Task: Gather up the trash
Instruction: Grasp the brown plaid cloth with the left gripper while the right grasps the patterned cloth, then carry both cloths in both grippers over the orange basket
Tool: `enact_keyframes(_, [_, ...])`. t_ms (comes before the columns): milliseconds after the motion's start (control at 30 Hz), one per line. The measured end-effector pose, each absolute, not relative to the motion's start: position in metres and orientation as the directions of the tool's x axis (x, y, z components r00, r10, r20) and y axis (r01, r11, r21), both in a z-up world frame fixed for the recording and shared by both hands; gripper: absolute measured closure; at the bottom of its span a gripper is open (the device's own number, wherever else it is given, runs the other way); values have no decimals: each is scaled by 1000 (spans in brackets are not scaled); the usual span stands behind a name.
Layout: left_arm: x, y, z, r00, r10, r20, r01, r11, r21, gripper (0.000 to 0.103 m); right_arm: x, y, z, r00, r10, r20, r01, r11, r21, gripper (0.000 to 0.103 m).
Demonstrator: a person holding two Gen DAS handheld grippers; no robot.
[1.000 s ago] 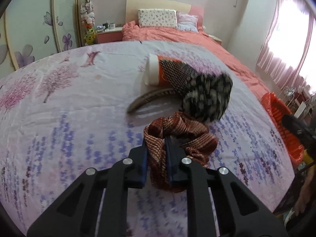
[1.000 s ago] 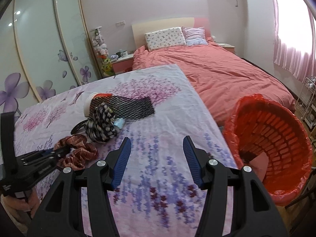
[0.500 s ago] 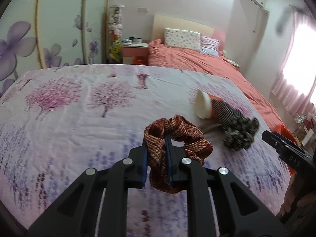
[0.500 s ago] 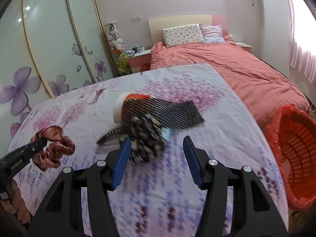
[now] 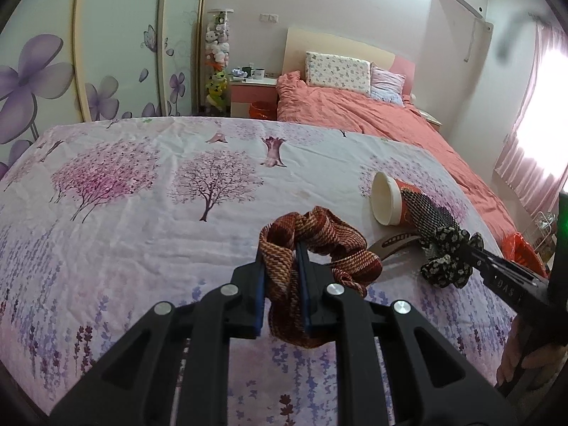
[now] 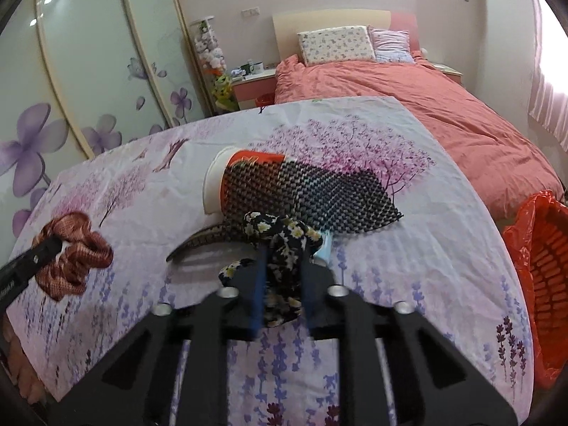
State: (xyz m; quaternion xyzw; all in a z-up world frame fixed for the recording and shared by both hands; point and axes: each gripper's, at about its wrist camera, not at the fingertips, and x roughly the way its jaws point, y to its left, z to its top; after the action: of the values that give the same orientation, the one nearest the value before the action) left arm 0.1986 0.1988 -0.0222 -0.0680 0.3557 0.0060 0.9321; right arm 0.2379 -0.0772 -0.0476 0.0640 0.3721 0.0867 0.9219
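Note:
My left gripper point(image 5: 280, 255) is shut on a red-brown woven scrunchie point(image 5: 319, 245), held above the flowered bedsheet; it also shows at the left of the right wrist view point(image 6: 74, 252). My right gripper point(image 6: 282, 259) is shut on a black floral scrunchie point(image 6: 280, 245), seen in the left wrist view point(image 5: 447, 259) too. Just beyond lie a tipped red paper cup point(image 6: 241, 174), a black mesh sheet point(image 6: 319, 191), a dark headband point(image 6: 202, 245) and a light blue piece point(image 6: 325, 252).
An orange basket lined with a red bag point(image 6: 543, 277) stands off the sheet's right edge. A bed with a coral cover point(image 6: 408, 106) lies behind. A wardrobe with flower doors point(image 5: 88, 53) and a nightstand point(image 5: 252, 92) stand at the back.
My right gripper swung left from the basket, moved onto the floral scrunchie and shut on it. My left gripper carried the red-brown scrunchie leftward, away from the pile.

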Motion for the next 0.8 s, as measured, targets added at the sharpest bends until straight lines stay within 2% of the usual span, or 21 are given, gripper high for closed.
enact_keyframes(133, [198,191,-23,744,-45,-666,-46,992,-119,87,228,-84,-43,722,207,-660,-116,977,179,95])
enact_keyframes(800, [200,115,-10,748,-126,-652,77,992,-104,87,186,-172,-12,829,66,-555,33,985,167,98])
